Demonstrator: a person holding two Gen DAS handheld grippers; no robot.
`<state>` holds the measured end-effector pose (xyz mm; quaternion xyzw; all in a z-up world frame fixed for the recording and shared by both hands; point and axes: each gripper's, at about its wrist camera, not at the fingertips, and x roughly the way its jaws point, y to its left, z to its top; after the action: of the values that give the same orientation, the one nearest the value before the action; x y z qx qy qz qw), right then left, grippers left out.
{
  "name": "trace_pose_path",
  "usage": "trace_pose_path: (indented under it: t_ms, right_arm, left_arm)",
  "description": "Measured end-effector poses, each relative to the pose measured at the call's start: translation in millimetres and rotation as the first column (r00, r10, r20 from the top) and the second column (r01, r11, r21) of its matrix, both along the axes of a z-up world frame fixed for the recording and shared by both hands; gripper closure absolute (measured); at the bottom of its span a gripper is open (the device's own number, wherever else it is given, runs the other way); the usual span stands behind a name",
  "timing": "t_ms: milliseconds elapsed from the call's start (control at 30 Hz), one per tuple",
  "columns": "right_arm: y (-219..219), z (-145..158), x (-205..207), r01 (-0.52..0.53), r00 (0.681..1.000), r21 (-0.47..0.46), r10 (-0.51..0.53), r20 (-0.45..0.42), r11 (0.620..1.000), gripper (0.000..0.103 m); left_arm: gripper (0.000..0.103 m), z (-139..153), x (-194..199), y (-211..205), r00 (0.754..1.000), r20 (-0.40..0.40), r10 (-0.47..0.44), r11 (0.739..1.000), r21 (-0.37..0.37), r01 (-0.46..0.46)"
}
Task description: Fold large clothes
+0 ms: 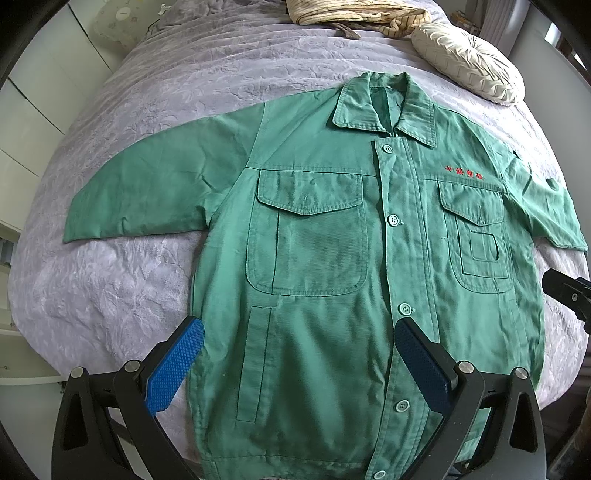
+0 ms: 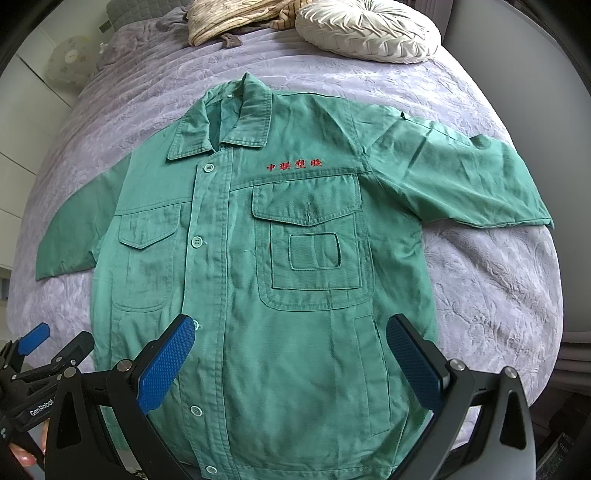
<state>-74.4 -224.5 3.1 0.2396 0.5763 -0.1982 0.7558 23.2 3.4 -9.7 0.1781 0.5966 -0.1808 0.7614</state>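
1. Both tools, left tool (image 1: 299, 363) and right tool (image 2: 290, 360), hover released over the jacket (image 1: 332, 258), spread flat on the bed (image 1: 147, 110).
2. Risk: pinching both layers or the bedspread; folds skew.

The green jacket (image 1: 332, 258) covers the middle of the bed (image 1: 110, 295). Bare quilt lies open along both side edges; a round cushion (image 2: 365, 29) and striped cloth (image 2: 229, 18) crowd the head edge.

Soft even daylight, sharp, fisheye-warped edges
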Motion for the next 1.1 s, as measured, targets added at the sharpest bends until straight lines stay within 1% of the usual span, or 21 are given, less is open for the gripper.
trace_pose_path:
  t_ms: [300,733,900,1000,1100]
  right_arm:
    - [1.0,0.7,-0.1,0.001,1.0,-0.002,-0.001,0.0,1.0,0.0]
    - [3.5,-0.9,3.7,0.011,1.0,-0.005,-0.011,-0.013,1.0,0.0]
    - [7.9,-5.6,6.7,0.014,1.0,0.0,-0.014,-0.011,1.0,0.0]
    - [12.8,-7.1,10.3,0.006,1.0,0.023,-0.006,0.022,1.0,0.0]
    - [23.6,-8.7,17.8,-0.021,0.998,0.045,0.018,0.065,0.999,0.0]
  left_arm:
    - [0.0,-0.1,-0.3,0.0,1.0,0.0,0.0,1.0,0.0,0.0]
    - [0.0,-1.1,1.9,3.3,1.0,-0.001,-0.003,1.0,-0.02,0.003]
    - [0.0,-9.9,7.5,9.3,1.0,-0.019,0.003,0.998,-0.057,-0.004]
    - [0.0,-19.3,18.1,20.7,0.999,-0.037,0.02,0.994,-0.11,-0.024]
    - [0.0,-31.4,33.0,37.2,0.997,-0.049,0.054,0.988,-0.142,-0.06]
